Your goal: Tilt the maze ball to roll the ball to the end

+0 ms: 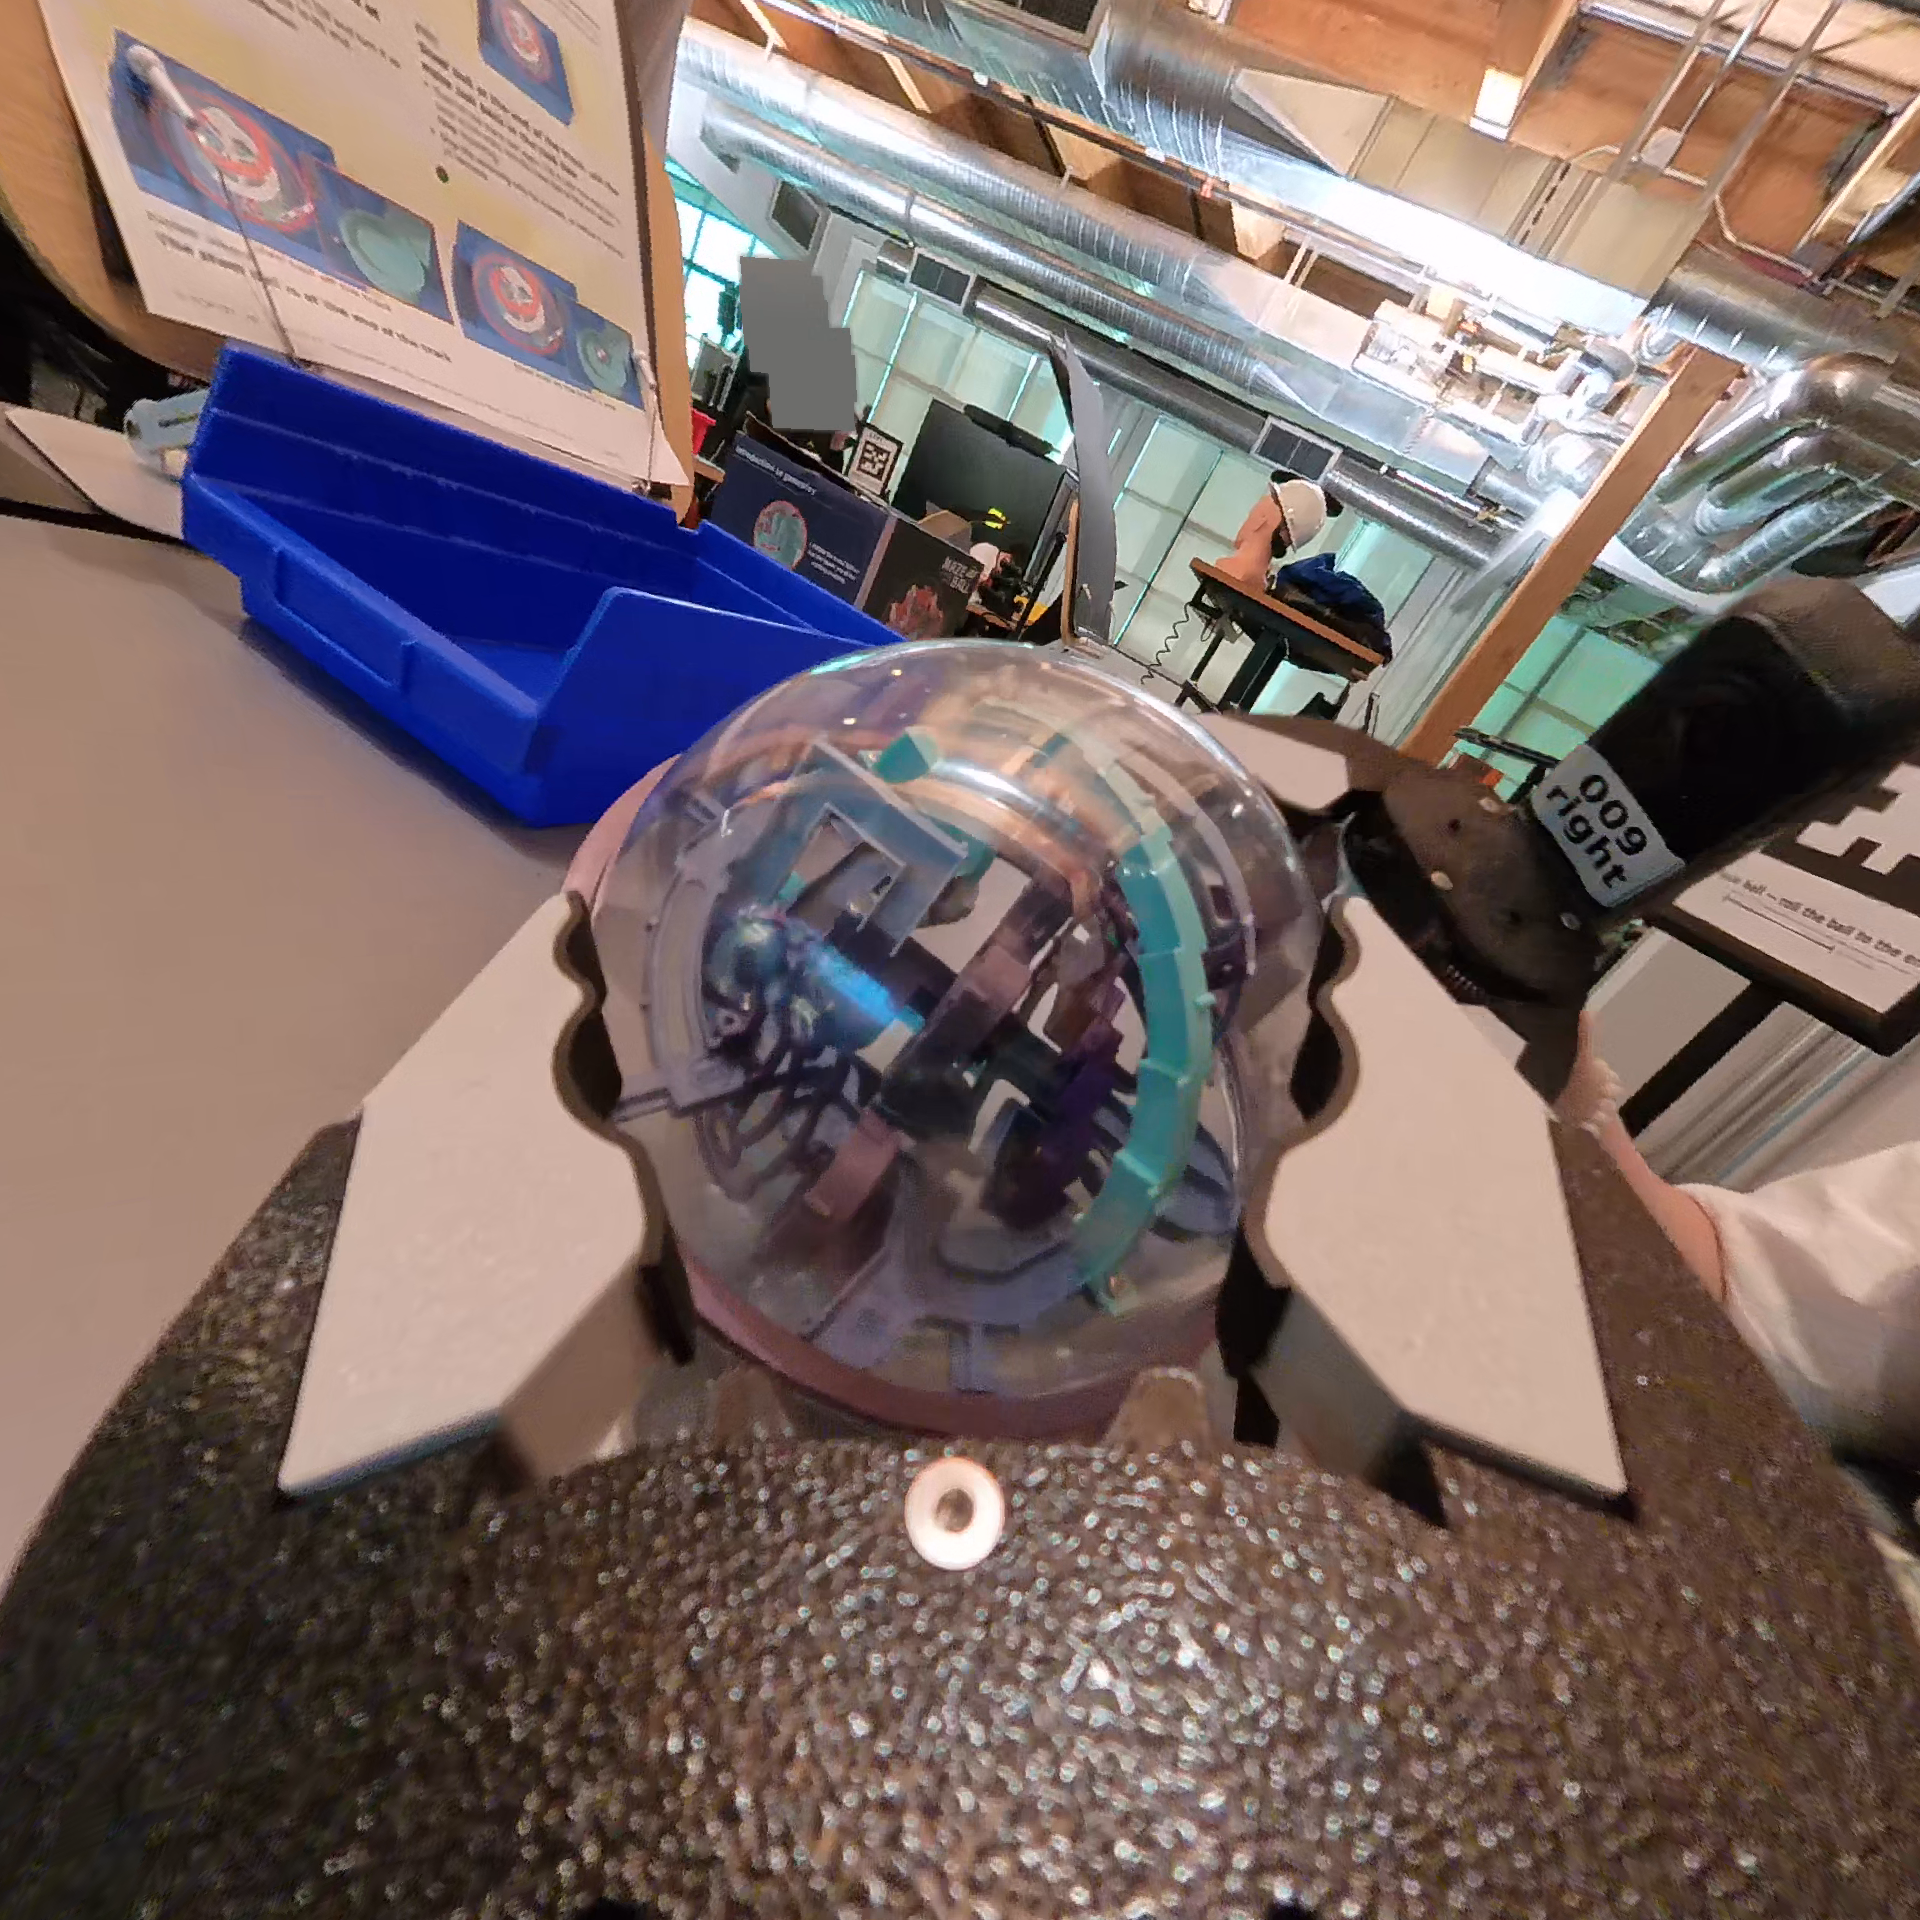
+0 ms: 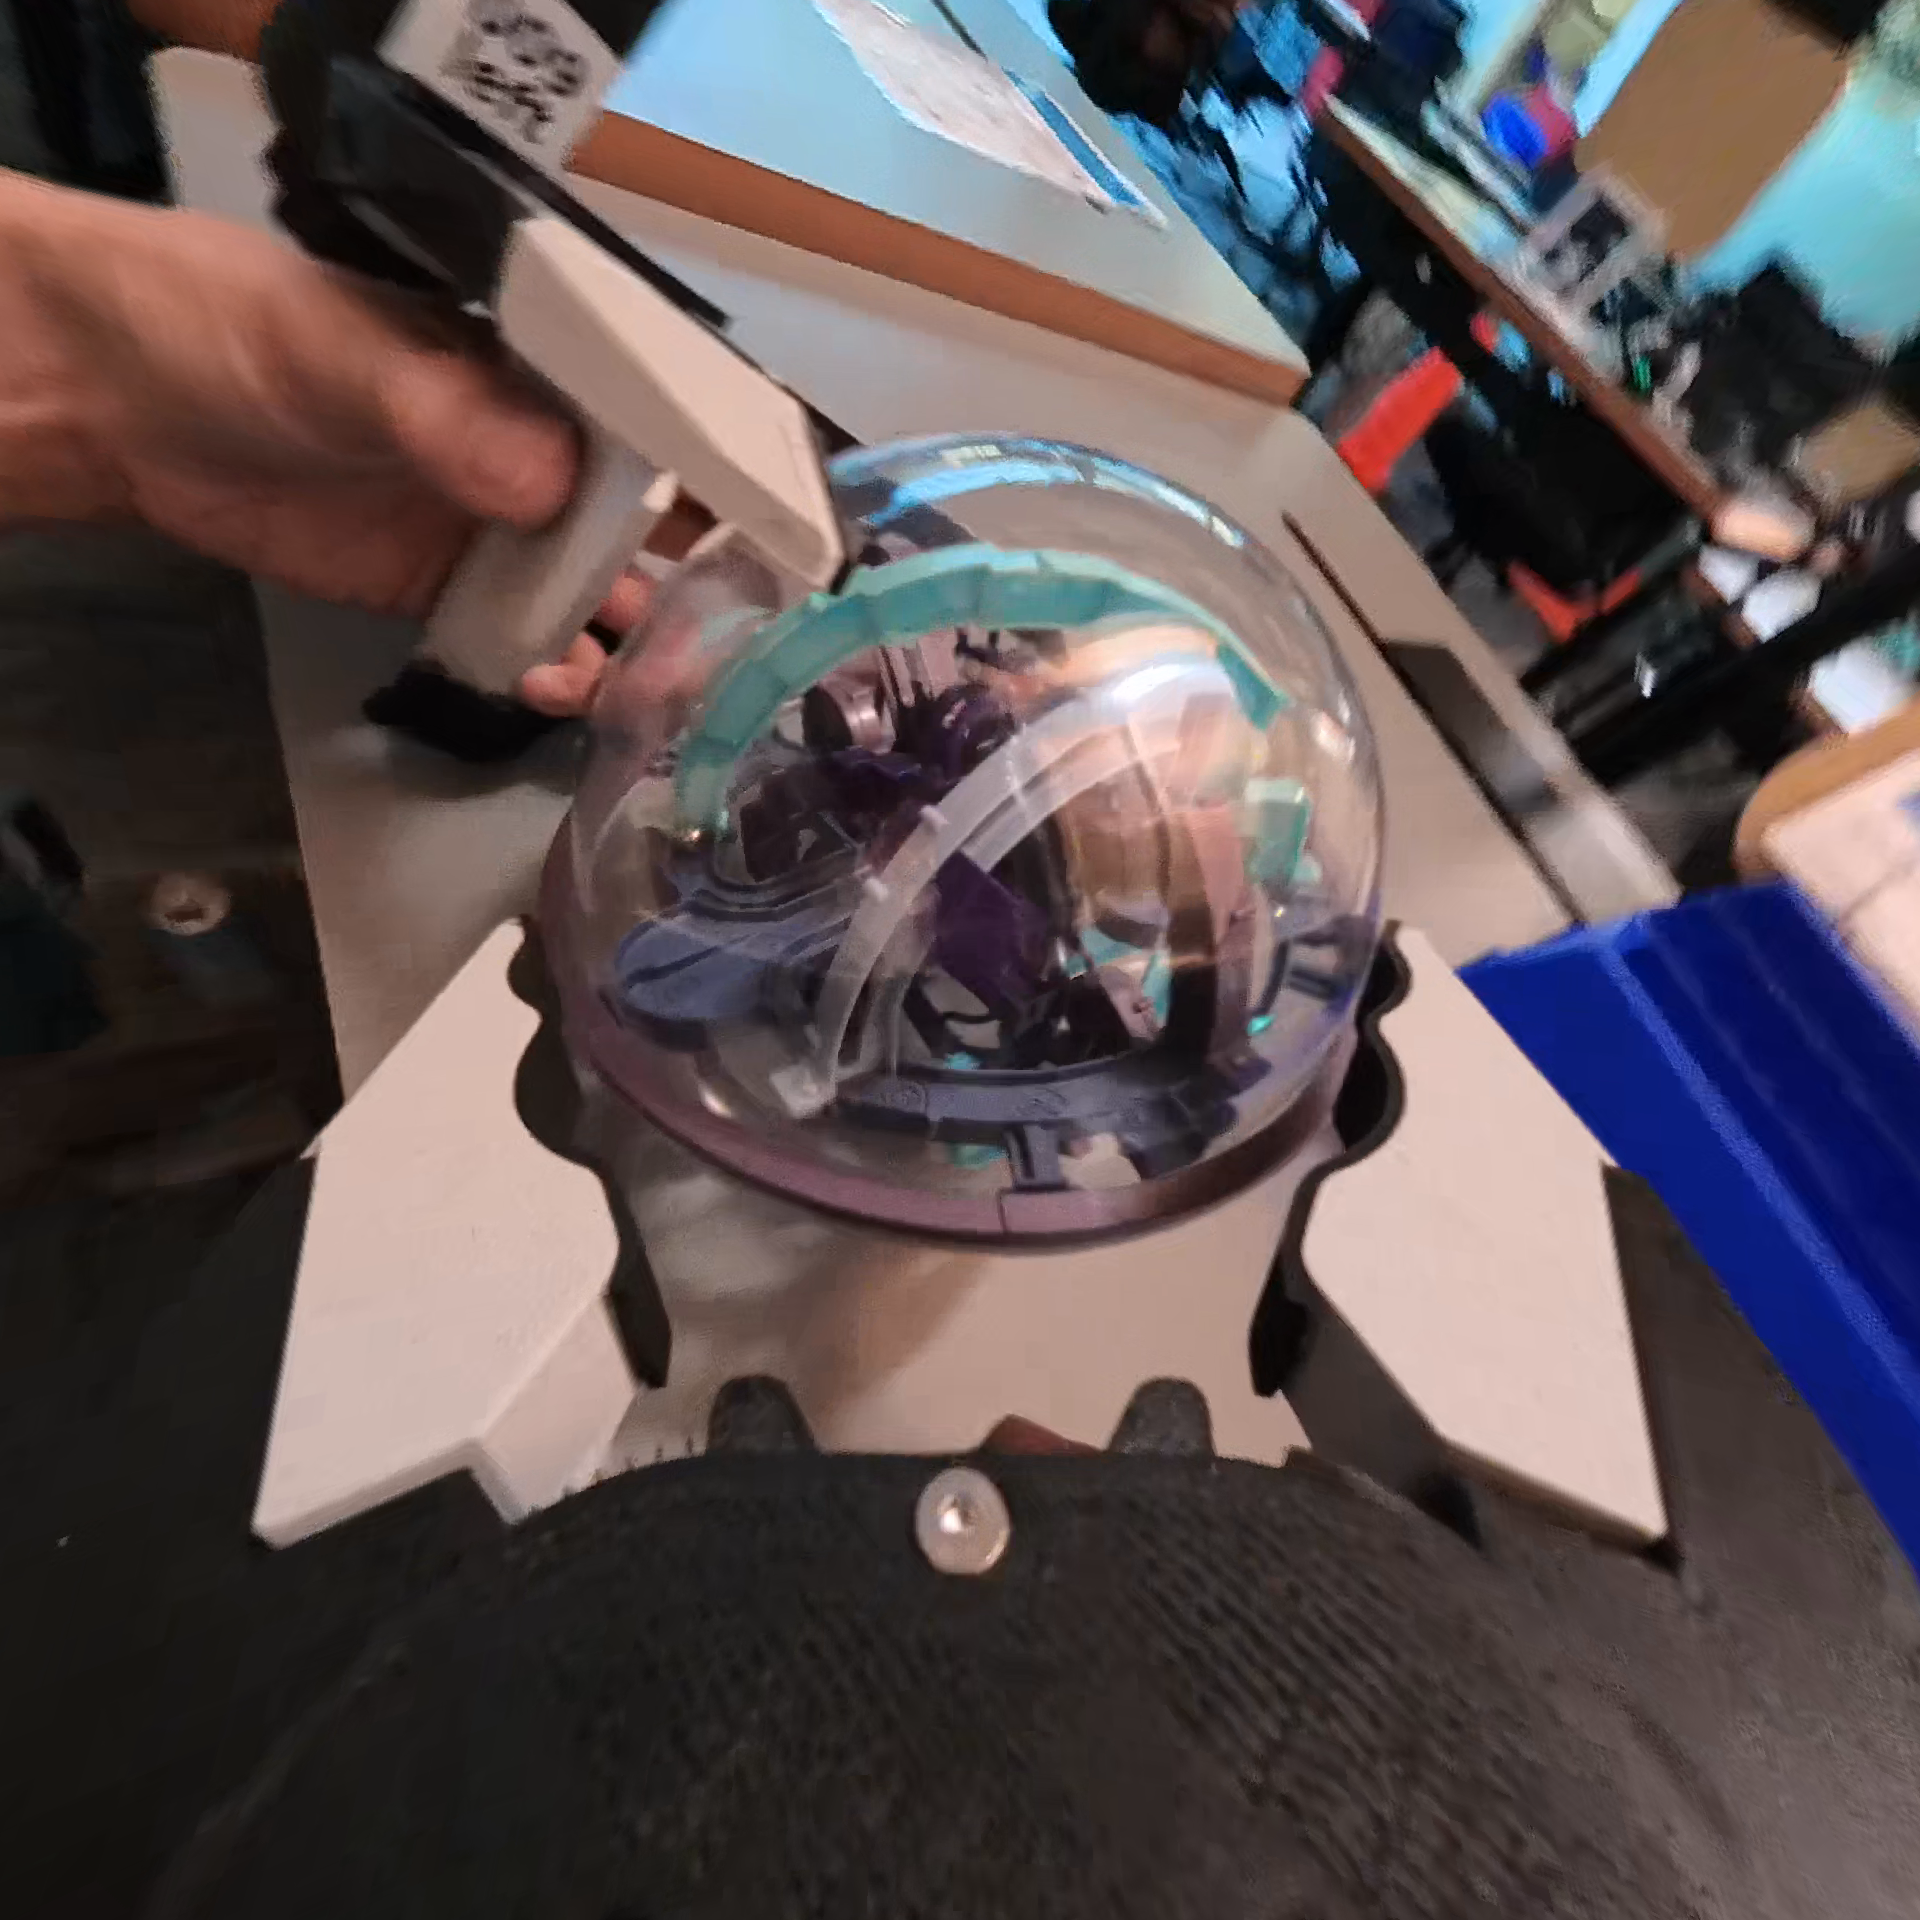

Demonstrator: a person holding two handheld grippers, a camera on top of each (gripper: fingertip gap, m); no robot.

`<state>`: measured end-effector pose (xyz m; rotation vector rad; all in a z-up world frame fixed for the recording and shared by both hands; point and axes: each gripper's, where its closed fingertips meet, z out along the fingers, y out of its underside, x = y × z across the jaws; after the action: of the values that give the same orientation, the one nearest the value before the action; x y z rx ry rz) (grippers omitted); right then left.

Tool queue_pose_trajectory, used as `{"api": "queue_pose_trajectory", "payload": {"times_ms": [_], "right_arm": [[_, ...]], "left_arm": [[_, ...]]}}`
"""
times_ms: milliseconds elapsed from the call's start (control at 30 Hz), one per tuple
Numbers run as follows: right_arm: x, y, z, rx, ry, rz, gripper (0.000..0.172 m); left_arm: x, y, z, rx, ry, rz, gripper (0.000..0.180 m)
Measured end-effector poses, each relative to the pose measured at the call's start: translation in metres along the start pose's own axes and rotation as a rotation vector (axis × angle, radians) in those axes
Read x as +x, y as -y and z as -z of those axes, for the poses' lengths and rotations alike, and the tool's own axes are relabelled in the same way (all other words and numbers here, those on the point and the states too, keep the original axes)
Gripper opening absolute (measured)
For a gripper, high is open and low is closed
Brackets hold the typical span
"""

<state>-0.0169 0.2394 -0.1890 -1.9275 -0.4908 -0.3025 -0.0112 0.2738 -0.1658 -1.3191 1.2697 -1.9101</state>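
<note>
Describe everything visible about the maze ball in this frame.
The maze ball is a clear plastic sphere with a purplish band round its middle, packed with grey, purple and teal tracks, including a long teal arc. It sits between the fingers of the left gripper and the right gripper, above the grey table, near a blue bin. The small rolling ball cannot be made out.

A blue plastic bin (image 1: 436, 582) is sitting on the grey tabletop (image 1: 156, 831) at the left of the frame. A printed instruction sheet (image 1: 395, 187) is standing behind it, upper left. Silver ducts (image 1: 1039, 218) are running overhead.
</note>
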Motion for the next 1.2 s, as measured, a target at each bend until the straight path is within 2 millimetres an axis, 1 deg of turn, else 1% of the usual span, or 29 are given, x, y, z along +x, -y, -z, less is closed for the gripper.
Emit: {"api": "queue_pose_trajectory", "payload": {"times_ms": [33, 100, 167, 200, 267, 433, 633, 700, 800, 933, 1100, 1200], "right_arm": [[0.002, 0.003, 0.004, 0.018, 0.026, 0.067, 0.145], [0.003, 0.003, 0.007, 0.017, 0.099, 0.174, 0.146], [0.002, 0.0, 0.0, 0.034, 0.167, 0.235, 0.153], [-0.001, -0.001, -0.004, 0.051, 0.211, 0.236, 0.154], [-0.002, 0.002, -0.011, 0.089, 0.215, 0.192, 0.157], [-0.004, 0.003, -0.013, 0.115, 0.135, 0.051, 0.157], [-0.005, -0.006, -0.011, 0.109, 0.036, -0.16, 0.157], [-0.005, -0.007, -0.01, 0.102, 0.004, -0.184, 0.157], [-0.007, -0.007, -0.01, 0.078, -0.016, -0.163, 0.157], [-0.008, -0.006, -0.011, 0.052, -0.034, -0.153, 0.157], [-0.004, -0.005, -0.013, 0.048, -0.053, -0.23, 0.157], [-0.003, -0.005, -0.013, 0.047, -0.033, -0.295, 0.157]], "left_arm": [[-0.001, 0.0, 0.0, 0.004, 0.002, 0.01, 0.13], [0.0, 0.0, 0.001, 0.006, -0.003, 0.006, 0.13], [0.001, 0.0, 0.0, 0.003, -0.007, -0.006, 0.129], [0.002, 0.0, 0.0, 0.005, -0.009, -0.009, 0.128], [-0.001, 0.002, 0.0, 0.018, 0.014, -0.002, 0.13], [-0.003, 0.006, 0.003, 0.037, 0.01, 0.028, 0.129], [0.003, 0.018, 0.005, 0.133, -0.024, 0.028, 0.118], [0.003, 0.02, 0.005, 0.151, -0.034, 0.044, 0.116], [0.002, 0.02, 0.006, 0.149, -0.031, 0.044, 0.113], [0.001, 0.019, 0.006, 0.138, -0.017, 0.035, 0.116], [-0.001, 0.018, 0.005, 0.138, -0.005, 0.035, 0.114], [-0.001, 0.02, 0.005, 0.144, -0.009, 0.048, 0.114]]}}
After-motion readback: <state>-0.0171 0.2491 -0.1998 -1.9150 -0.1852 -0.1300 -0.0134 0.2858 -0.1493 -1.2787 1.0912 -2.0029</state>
